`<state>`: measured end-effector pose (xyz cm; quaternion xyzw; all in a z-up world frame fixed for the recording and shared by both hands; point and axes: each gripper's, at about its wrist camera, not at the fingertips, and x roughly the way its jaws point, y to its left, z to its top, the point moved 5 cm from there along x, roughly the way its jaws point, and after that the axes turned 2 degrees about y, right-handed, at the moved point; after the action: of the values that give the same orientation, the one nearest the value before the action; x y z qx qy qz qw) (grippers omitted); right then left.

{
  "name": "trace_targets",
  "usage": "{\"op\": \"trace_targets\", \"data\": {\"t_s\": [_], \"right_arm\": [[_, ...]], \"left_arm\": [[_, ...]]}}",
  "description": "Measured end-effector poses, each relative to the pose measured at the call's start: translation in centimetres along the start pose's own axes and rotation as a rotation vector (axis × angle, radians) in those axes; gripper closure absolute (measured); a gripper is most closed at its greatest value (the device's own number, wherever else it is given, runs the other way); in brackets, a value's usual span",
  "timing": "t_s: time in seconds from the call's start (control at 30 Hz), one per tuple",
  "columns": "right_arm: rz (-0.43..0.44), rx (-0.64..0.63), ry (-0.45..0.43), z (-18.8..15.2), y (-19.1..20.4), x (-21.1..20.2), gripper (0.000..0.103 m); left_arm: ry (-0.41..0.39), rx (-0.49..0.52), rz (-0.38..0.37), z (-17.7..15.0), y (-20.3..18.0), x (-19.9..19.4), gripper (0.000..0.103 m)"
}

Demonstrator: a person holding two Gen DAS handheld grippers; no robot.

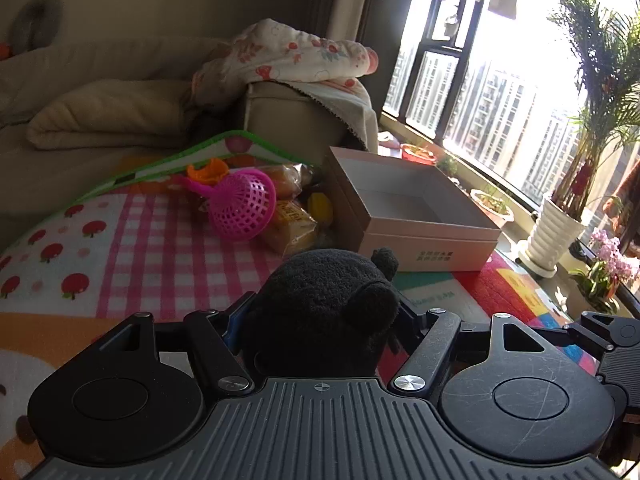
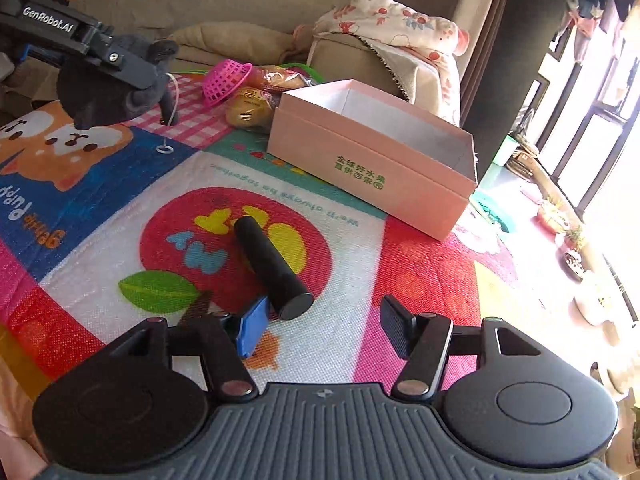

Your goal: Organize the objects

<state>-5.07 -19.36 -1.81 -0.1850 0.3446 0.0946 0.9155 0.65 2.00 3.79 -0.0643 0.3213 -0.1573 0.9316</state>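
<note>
Black cylinder (image 2: 273,267) shows only in right wrist view.

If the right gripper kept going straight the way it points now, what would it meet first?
Most likely the black cylinder lying on the colourful play mat, just ahead of the open right gripper and slightly toward its blue-padded finger. The pink cardboard box sits farther on; depth is uncertain.

Play mat (image 2: 120,208): pink box (image 2: 372,168), black cylinder (image 2: 272,266).
</note>
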Motion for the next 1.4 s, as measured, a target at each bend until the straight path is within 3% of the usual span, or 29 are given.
{"op": "trace_targets", "data": {"t_s": [0.1, 0.23, 0.37, 0.6, 0.83, 1.07, 1.17, 1.3, 1.4], "right_arm": [[0.000, 0.069, 0.005, 0.1, -1.1, 0.0, 0.041], [0.105, 0.270, 0.033, 0.9, -1.0, 0.8, 0.015], [0.026, 0.417, 0.073, 2.0, 0.5, 2.9, 0.012], [-0.070, 0.445, 0.068, 4.7, 1.1, 6.0, 0.012], [-0.119, 0.369, 0.034, 5.7, 0.9, 6.5, 0.029], [-0.011, 0.328, -0.033, 5.7, -0.1, 2.9, 0.029], [0.005, 0.323, -0.090, 5.2, -1.2, 0.1, 0.029], [-0.022, 0.355, -0.156, 4.3, -3.2, -2.5, 0.029], [-0.045, 0.383, -0.202, 3.7, -4.3, -3.5, 0.029]], "left_arm": [[0.007, -0.028, -0.012, -0.3, 0.4, 0.3, 0.028], [0.004, -0.027, -0.038, -0.5, -0.1, 0.5, 0.028], [0.009, -0.027, -0.055, -0.9, -0.3, 0.7, 0.028], [-0.006, -0.057, -0.048, -1.6, 1.6, 0.0, 0.028], [-0.007, -0.077, -0.032, -1.9, 3.1, 0.1, 0.028], [0.011, -0.017, -0.036, -1.9, 1.5, -0.2, 0.028], [-0.005, 0.026, -0.079, -0.1, -0.5, -0.2, 0.028], [-0.129, 0.132, -0.131, 5.4, -5.0, 0.3, 0.027], [-0.197, 0.156, -0.164, 9.9, -8.3, 3.0, 0.026]]}}
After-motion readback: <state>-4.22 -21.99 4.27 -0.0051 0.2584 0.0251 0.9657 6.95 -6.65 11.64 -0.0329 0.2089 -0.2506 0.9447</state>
